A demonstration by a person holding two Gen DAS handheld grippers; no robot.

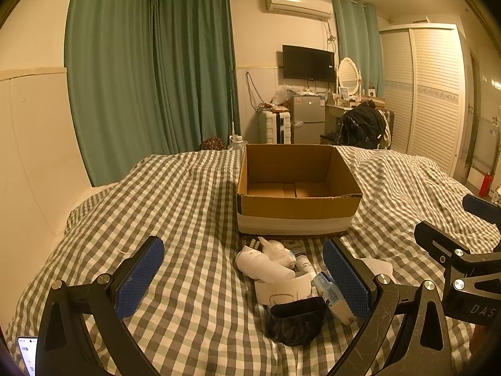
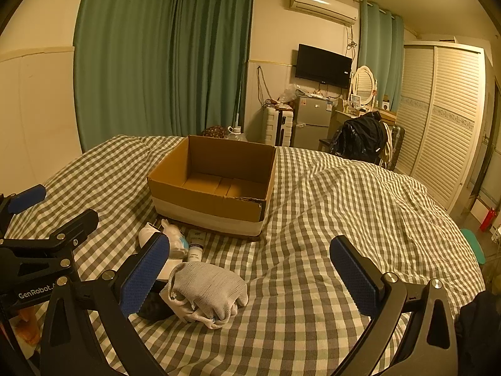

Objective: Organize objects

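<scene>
An open, empty cardboard box (image 1: 294,210) (image 2: 206,200) stands on the checked bedspread. In front of it lies a small heap: a white plug adapter (image 1: 260,263), a white rabbit figure (image 1: 278,250) (image 2: 175,238), a tube (image 1: 302,258) (image 2: 195,244), a paper sleeve (image 1: 283,289), a blue-white packet (image 1: 332,297) and a black pouch (image 1: 294,319). A folded grey-white cloth (image 2: 206,291) lies nearest in the right wrist view. My left gripper (image 1: 247,282) is open, hovering over the heap. My right gripper (image 2: 250,279) is open too, with the cloth between and below its fingers.
The checked bedspread (image 2: 328,213) covers the whole bed, with folds at the right. A phone (image 1: 28,355) lies at the lower left. Beyond the bed are green curtains (image 1: 150,72), a small fridge (image 1: 307,119), a chair with dark clothes (image 1: 360,128) and a louvred wardrobe (image 1: 432,94).
</scene>
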